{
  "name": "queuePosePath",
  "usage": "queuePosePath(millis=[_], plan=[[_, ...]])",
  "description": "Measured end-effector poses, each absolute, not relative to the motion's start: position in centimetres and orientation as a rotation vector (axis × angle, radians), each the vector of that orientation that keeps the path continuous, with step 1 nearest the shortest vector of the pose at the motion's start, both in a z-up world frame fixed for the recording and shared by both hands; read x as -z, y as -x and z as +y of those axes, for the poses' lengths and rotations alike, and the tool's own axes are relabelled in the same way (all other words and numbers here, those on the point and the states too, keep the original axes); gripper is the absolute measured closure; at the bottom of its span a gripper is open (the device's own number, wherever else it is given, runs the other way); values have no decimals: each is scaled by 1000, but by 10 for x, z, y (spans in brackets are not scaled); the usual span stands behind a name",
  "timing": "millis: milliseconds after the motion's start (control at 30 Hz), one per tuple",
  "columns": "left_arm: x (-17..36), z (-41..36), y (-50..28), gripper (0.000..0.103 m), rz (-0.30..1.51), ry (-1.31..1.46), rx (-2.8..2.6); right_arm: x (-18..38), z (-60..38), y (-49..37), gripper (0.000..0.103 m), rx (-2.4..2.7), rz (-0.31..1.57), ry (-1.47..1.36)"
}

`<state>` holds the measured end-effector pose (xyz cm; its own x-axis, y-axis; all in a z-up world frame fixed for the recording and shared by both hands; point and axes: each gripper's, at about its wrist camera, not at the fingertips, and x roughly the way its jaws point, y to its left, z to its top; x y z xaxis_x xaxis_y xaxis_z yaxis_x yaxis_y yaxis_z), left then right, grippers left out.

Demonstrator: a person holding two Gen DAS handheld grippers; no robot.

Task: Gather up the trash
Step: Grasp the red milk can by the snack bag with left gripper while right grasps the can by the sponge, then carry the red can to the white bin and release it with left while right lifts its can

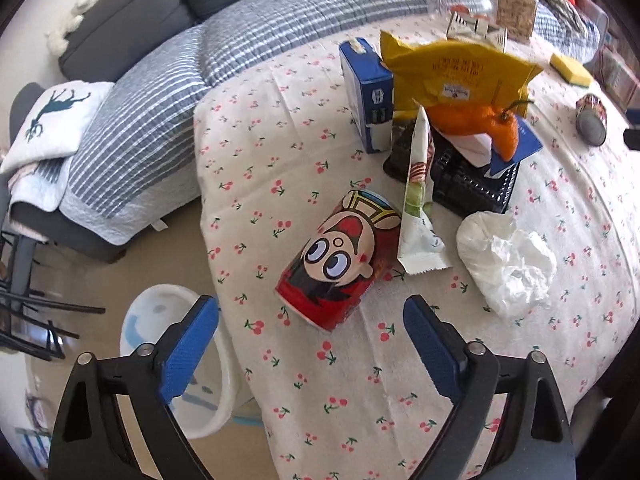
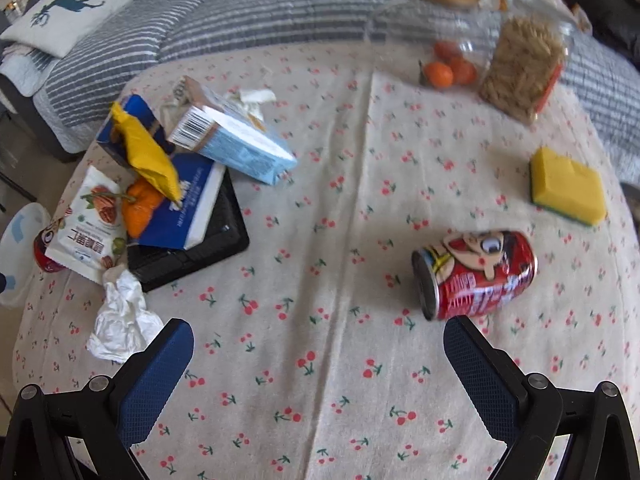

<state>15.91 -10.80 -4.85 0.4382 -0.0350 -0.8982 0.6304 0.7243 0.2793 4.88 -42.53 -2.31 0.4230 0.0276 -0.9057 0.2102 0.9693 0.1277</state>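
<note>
Two claws spread and empty, left claw [image 1: 310, 332] near a red can [image 1: 340, 258], right claw [image 2: 318, 354] near another can [image 2: 476, 276], tissue [image 1: 506, 258] on the counter [image 1: 320, 392]

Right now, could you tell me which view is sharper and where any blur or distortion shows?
Left wrist view: crisp on the red cartoon-printed can, with fisheye bending at the edges. Right wrist view: softer overall, its red cartoon-printed can smeared and the clear plastic jar at the far side blurred.
</note>
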Motion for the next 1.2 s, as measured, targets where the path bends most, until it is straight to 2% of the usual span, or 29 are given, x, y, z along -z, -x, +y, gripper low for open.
queuePosePath(millis=[167, 300, 433, 867, 1067, 1200], plan=[[69, -124, -185, 20, 1129, -697, 490, 26, -444, -56, 0, 169, 1147, -179], [79, -130, -197, 27, 1185, -669, 555, 30, -477, -52, 0, 199, 1158, -269], [84, -130, -199, 39, 1206, -594, 566, 33, -505, -47, 0, 259, 1162, -315], [53, -109, -160, 48, 1143, -437, 465, 73, -532, -65, 1, 259, 1225, -359], [33, -84, -136, 48, 1076, -387, 423, 84, -532, -73, 17, 256, 1230, -392], [23, -64, -123, 48, 1032, -383, 397, 81, -524, -77, 19, 282, 1224, -351]])
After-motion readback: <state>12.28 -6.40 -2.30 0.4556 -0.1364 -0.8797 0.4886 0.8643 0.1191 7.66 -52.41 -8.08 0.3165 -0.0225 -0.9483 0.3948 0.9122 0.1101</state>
